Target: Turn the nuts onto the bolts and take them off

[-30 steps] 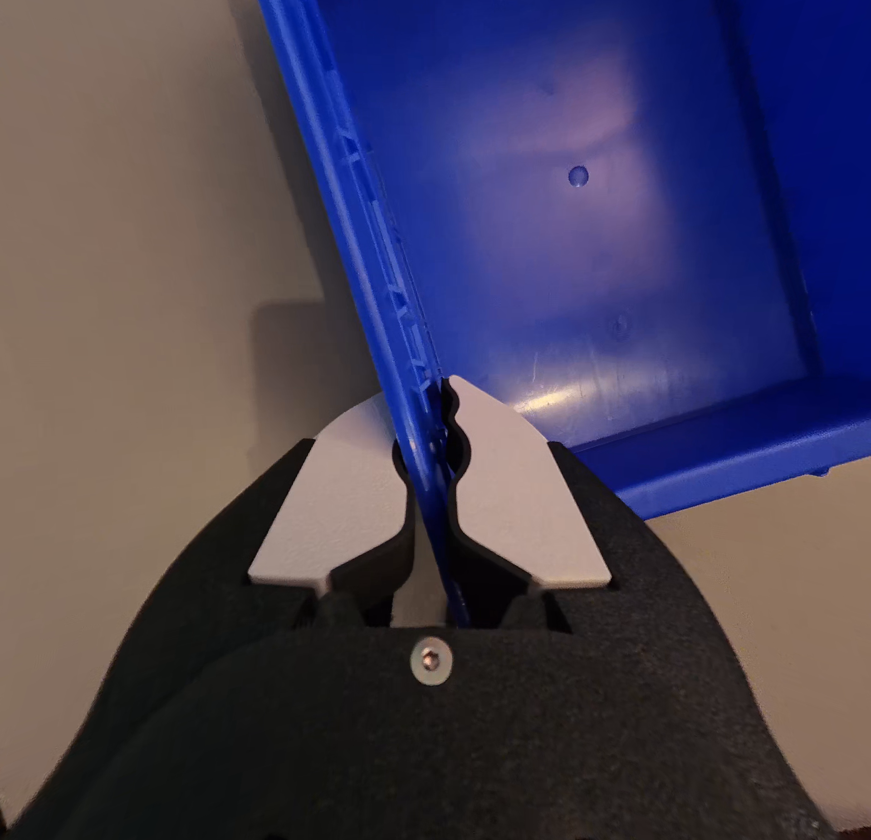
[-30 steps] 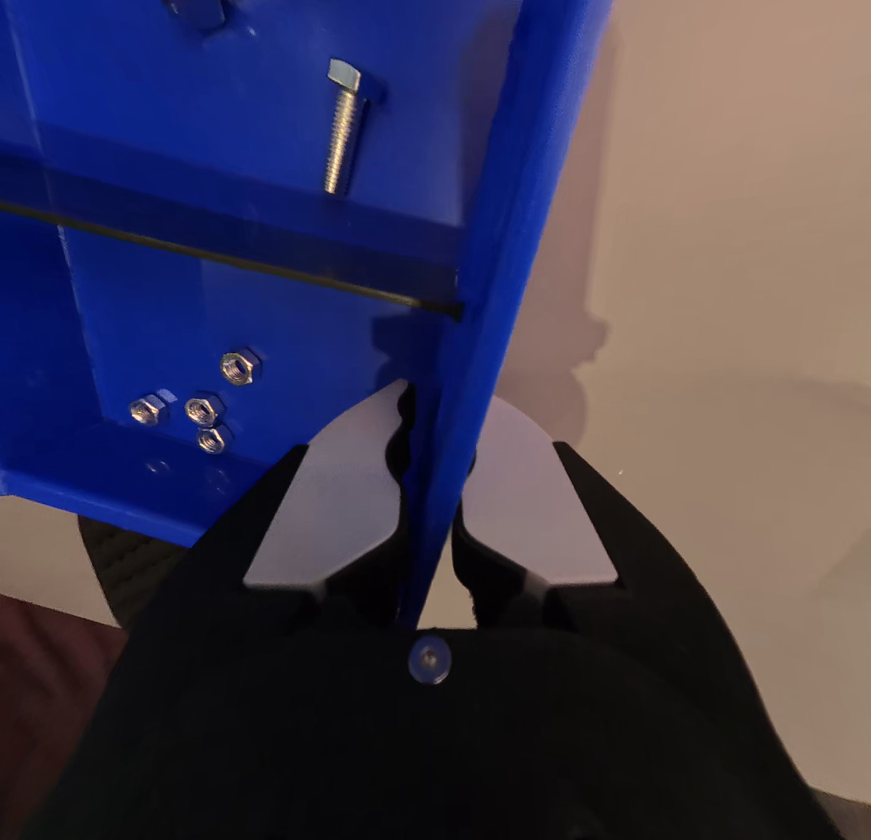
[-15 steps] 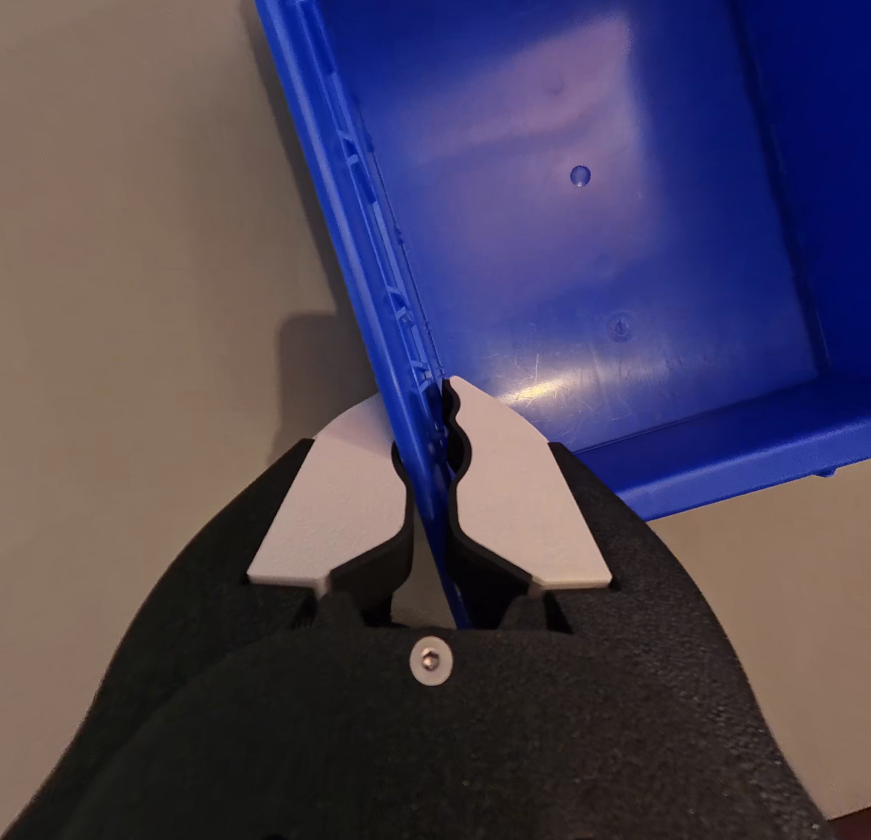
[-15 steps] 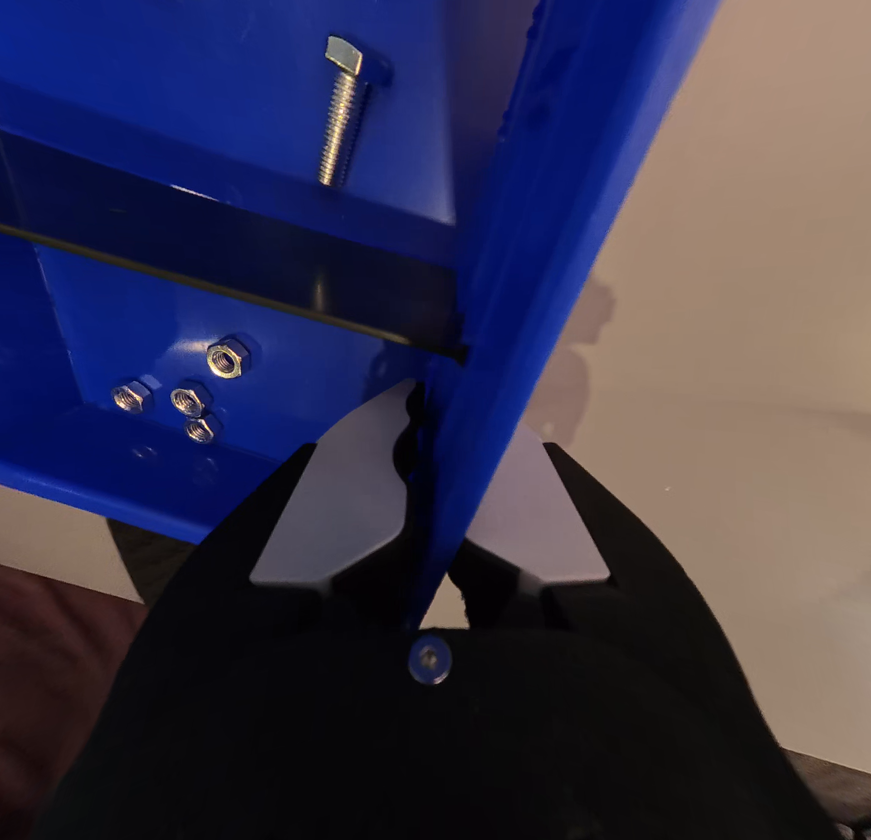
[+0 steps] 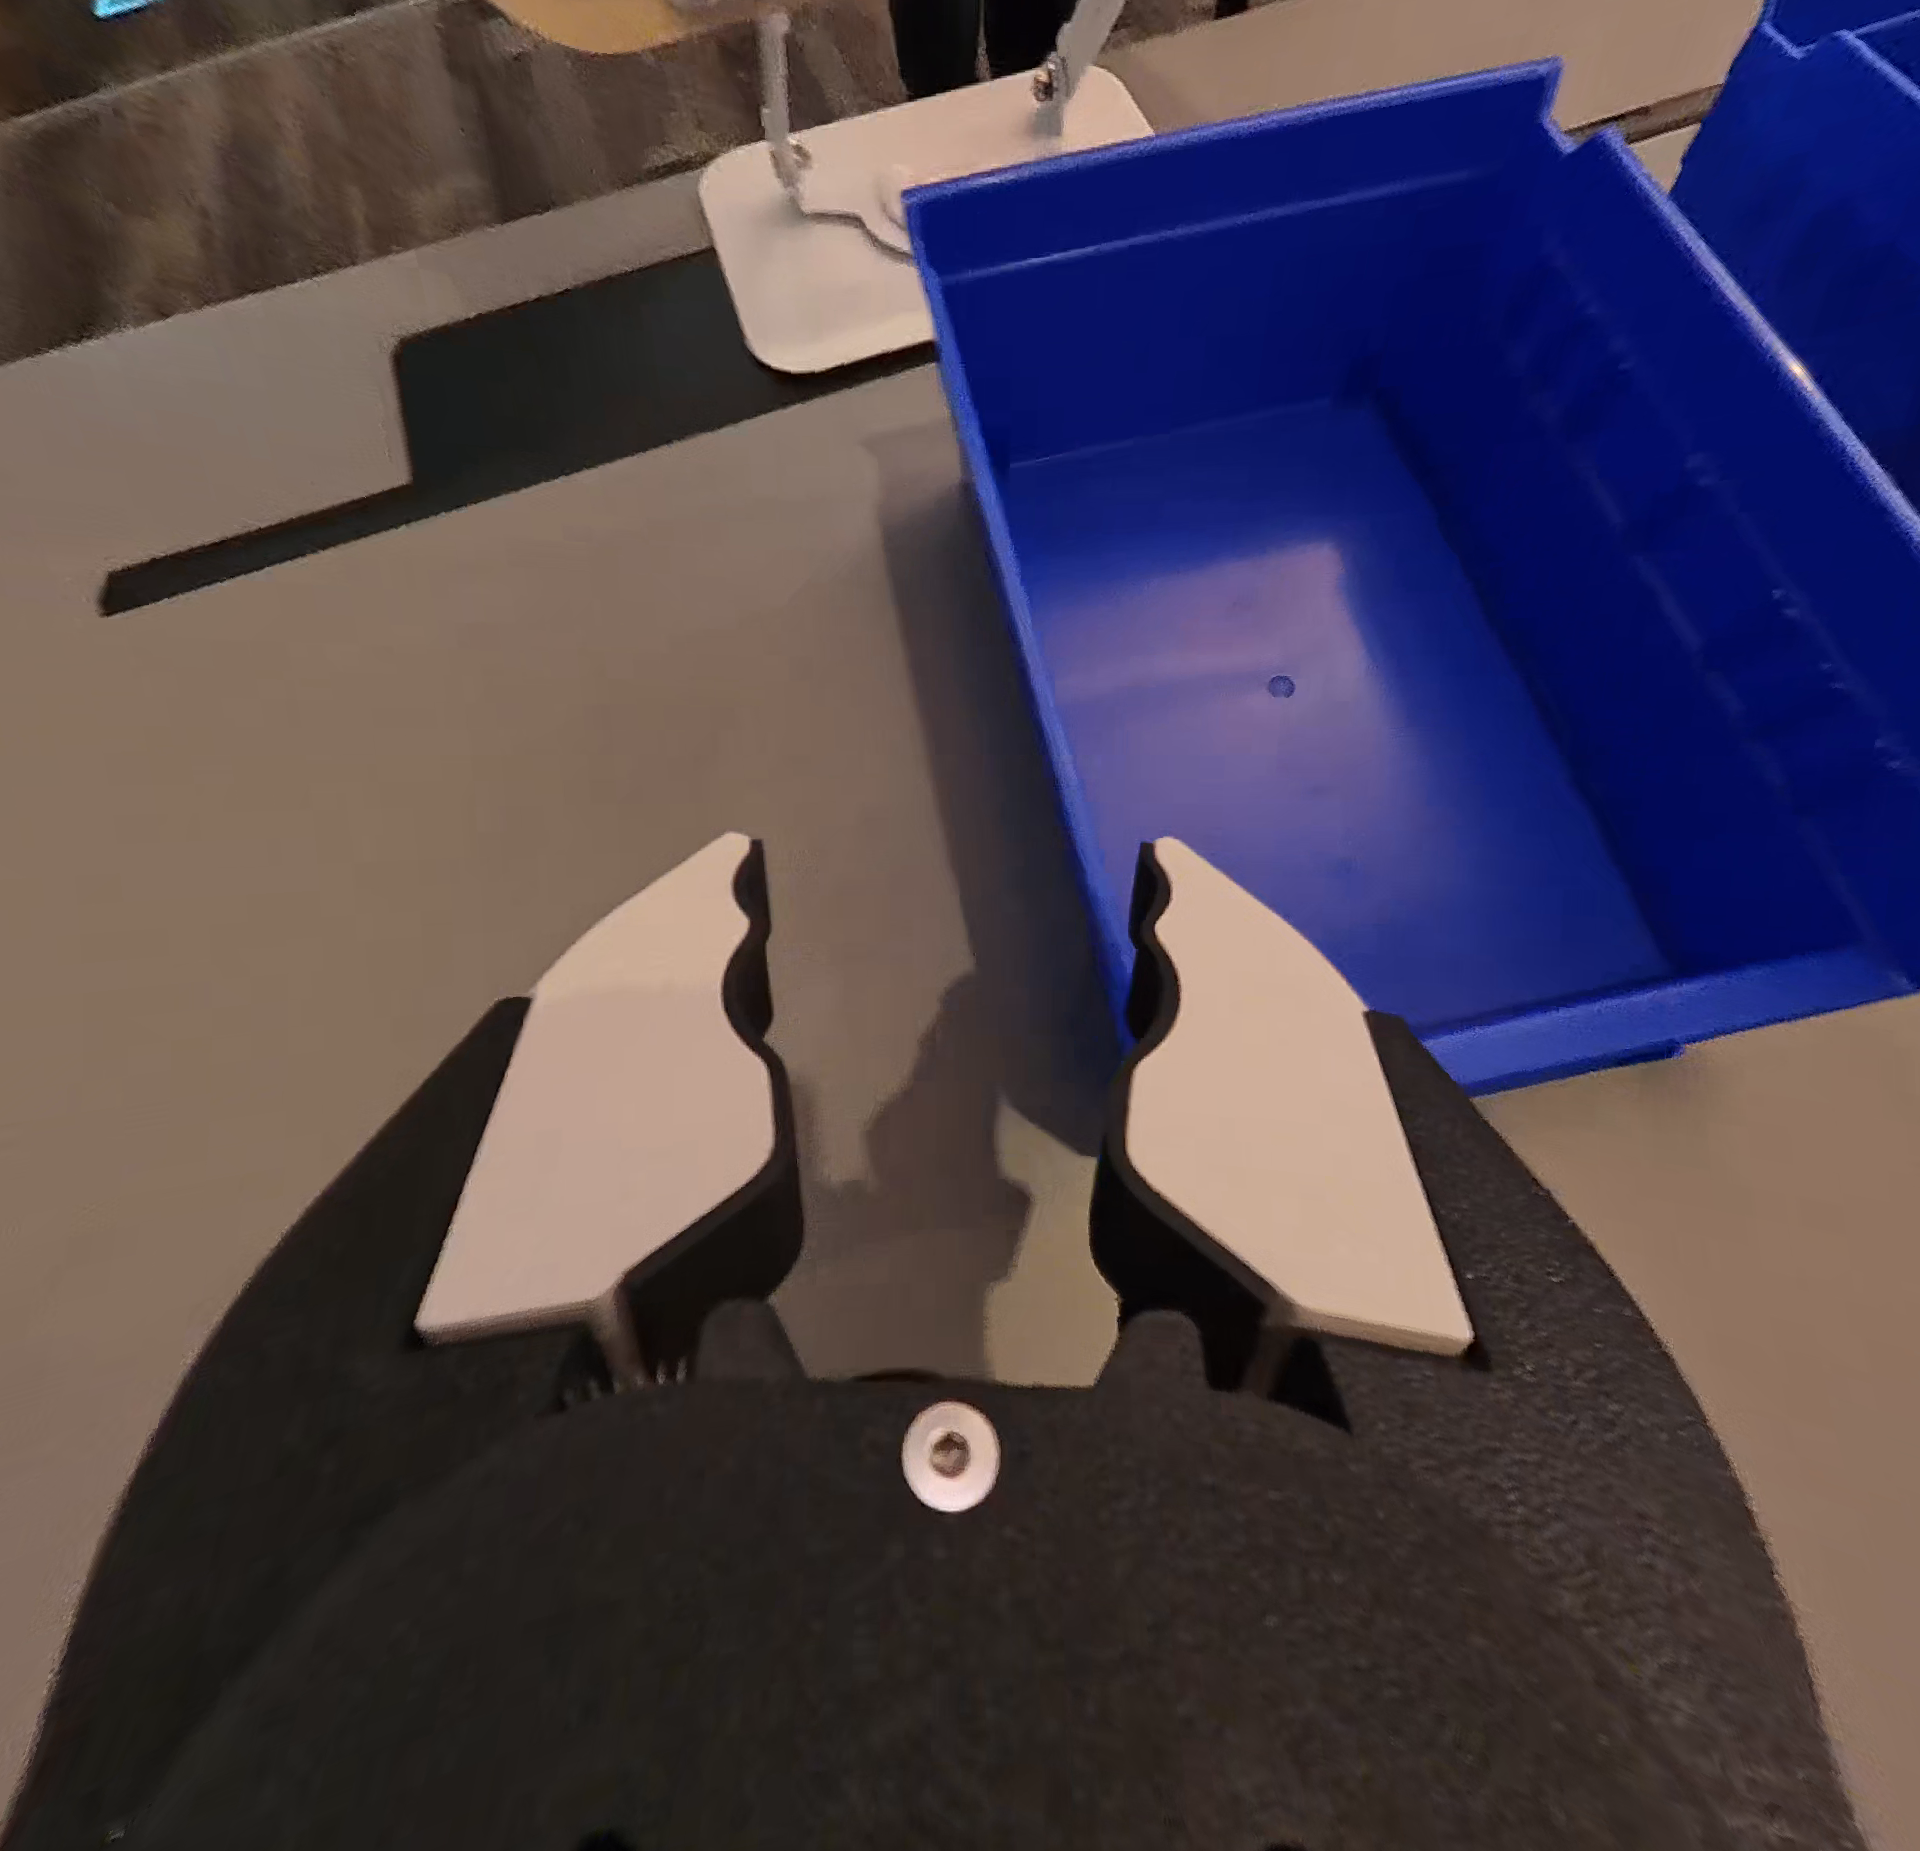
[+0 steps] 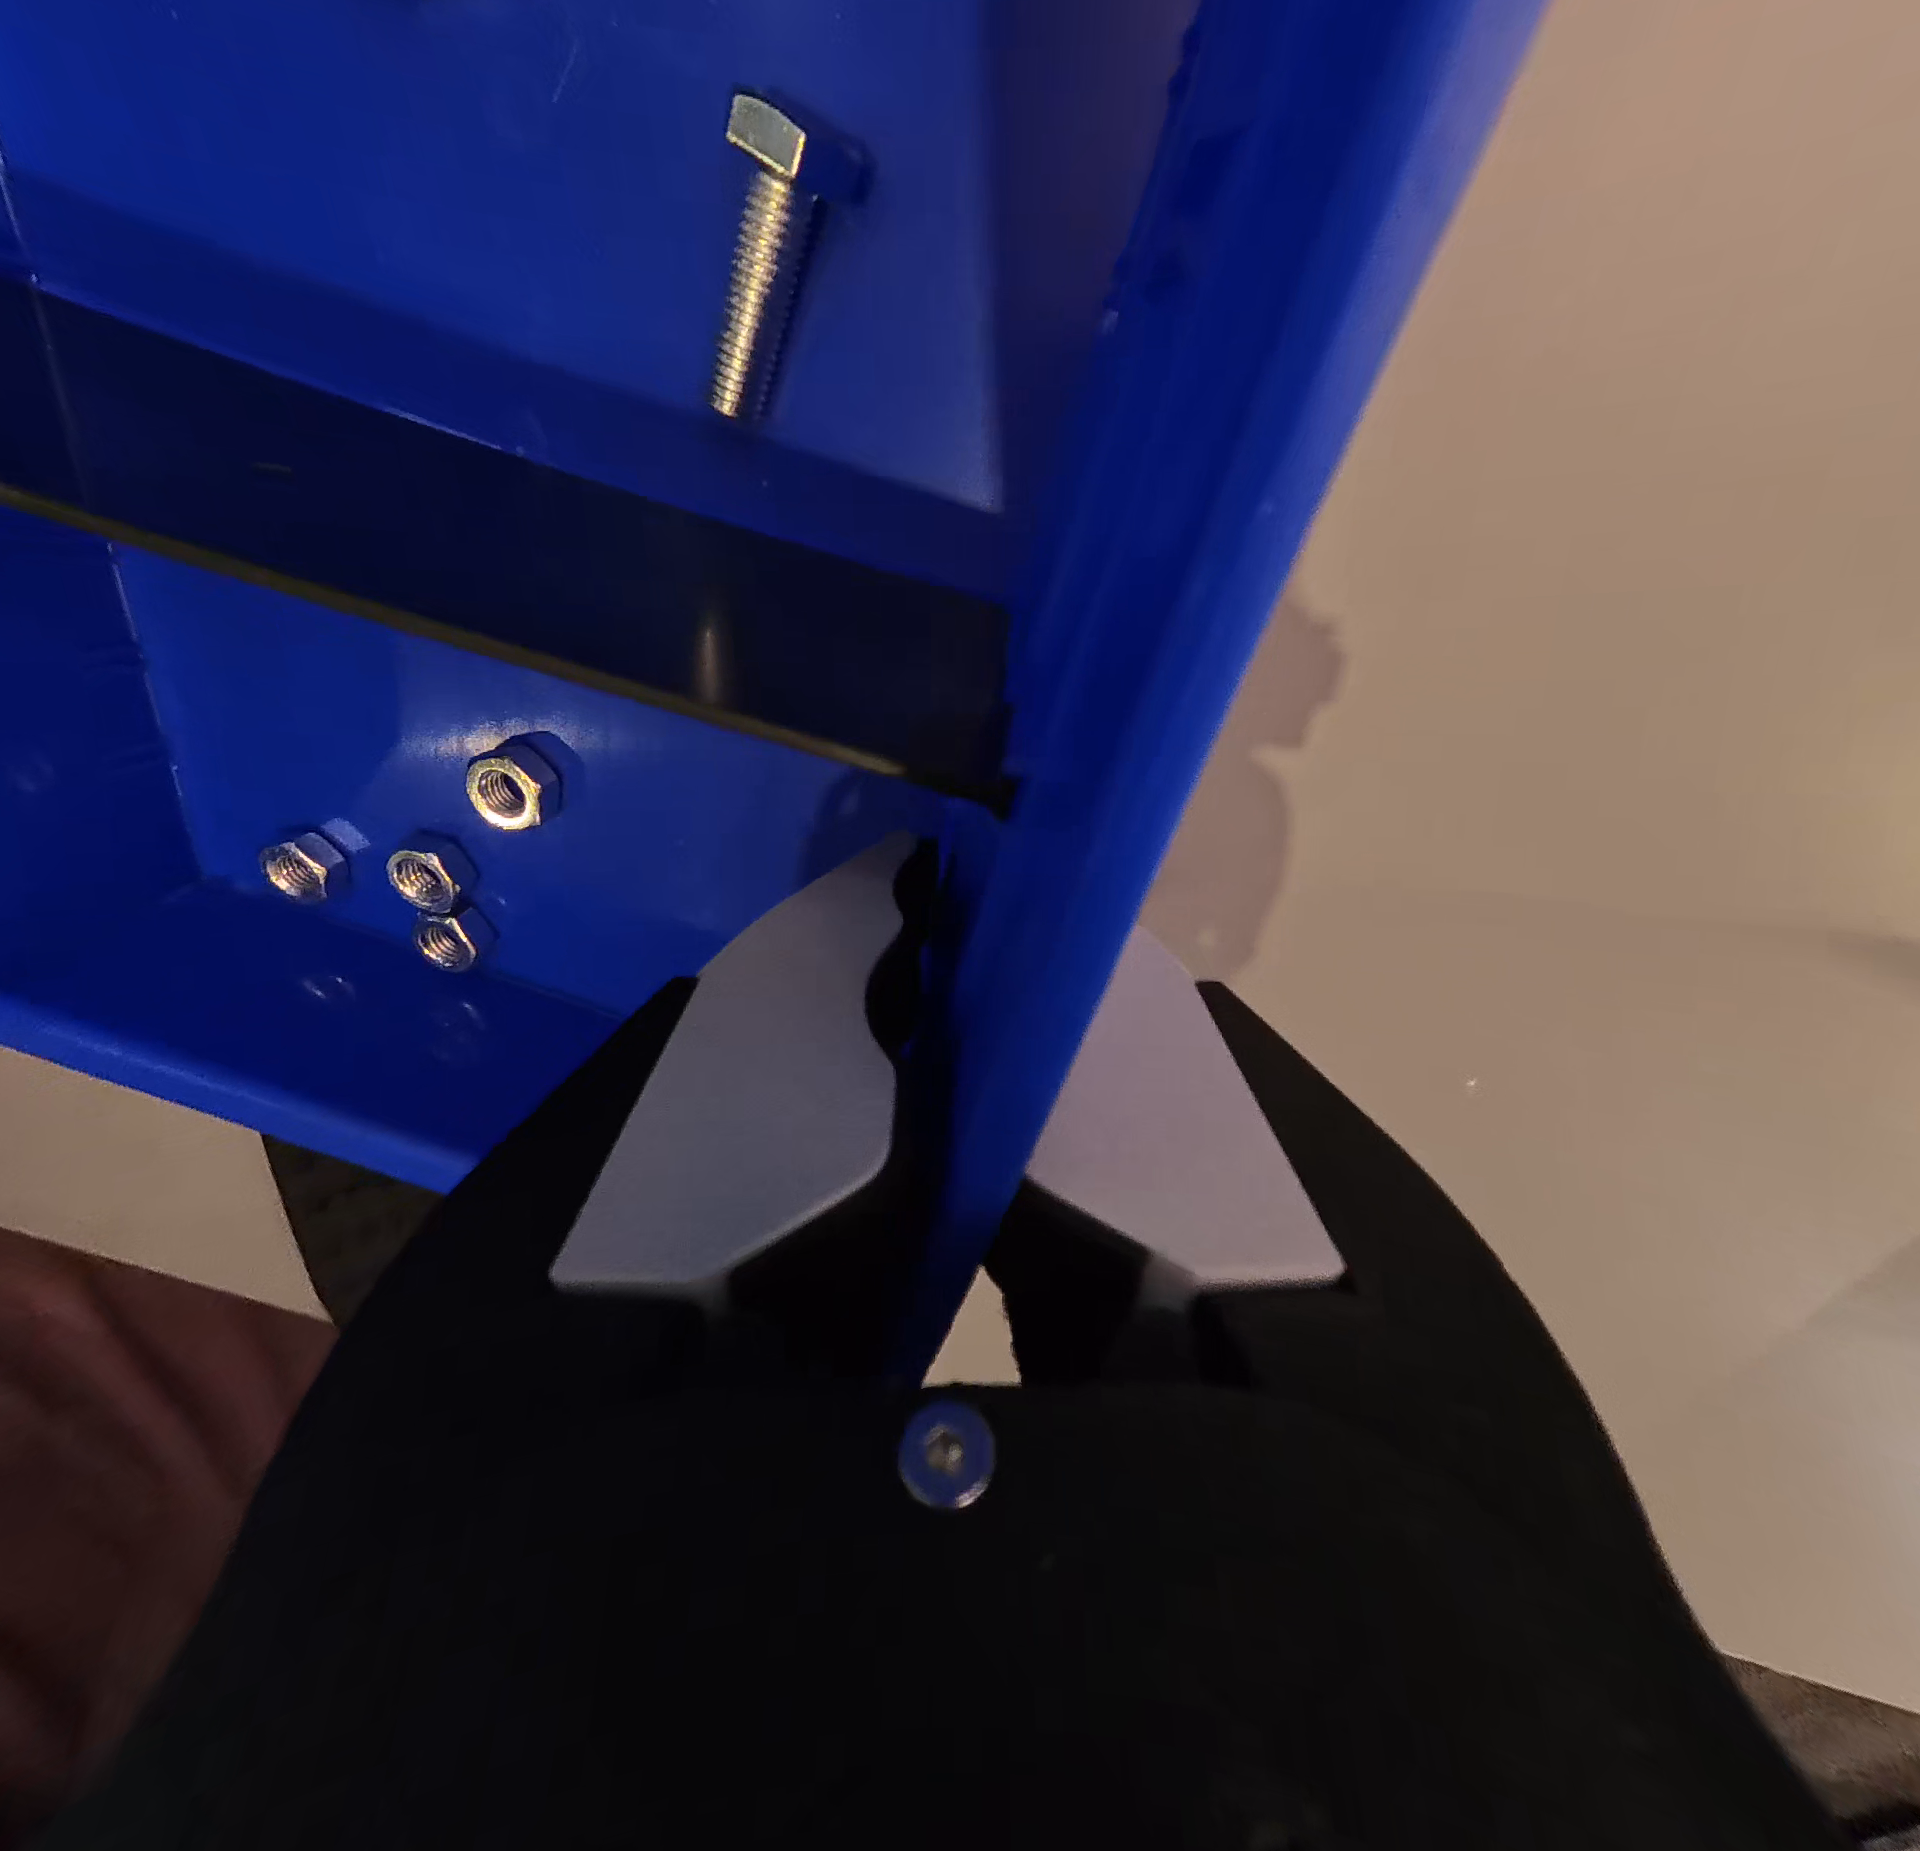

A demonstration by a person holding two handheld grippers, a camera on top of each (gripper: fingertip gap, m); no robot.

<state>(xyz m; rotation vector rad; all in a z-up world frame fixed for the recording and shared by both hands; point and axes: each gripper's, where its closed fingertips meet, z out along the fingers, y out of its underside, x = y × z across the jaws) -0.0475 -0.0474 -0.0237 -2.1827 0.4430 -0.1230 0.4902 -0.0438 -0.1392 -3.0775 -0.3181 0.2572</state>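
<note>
In the right wrist view the blue bin [image 6: 1122, 575] runs off the top and left edges, and its side wall hides the tip and inner edge of the right gripper [image 6: 1023, 928]'s outer finger [image 6: 1174, 1126]. A metal piece at the top edge is cut off, too little to identify. In the left wrist view a second blue bin [image 5: 1829, 243] is cut by the right edge.

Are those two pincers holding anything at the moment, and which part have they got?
The left gripper is open and holds nothing. The right gripper is clamped on the side wall of the divided blue bin, near its front corner.
</note>
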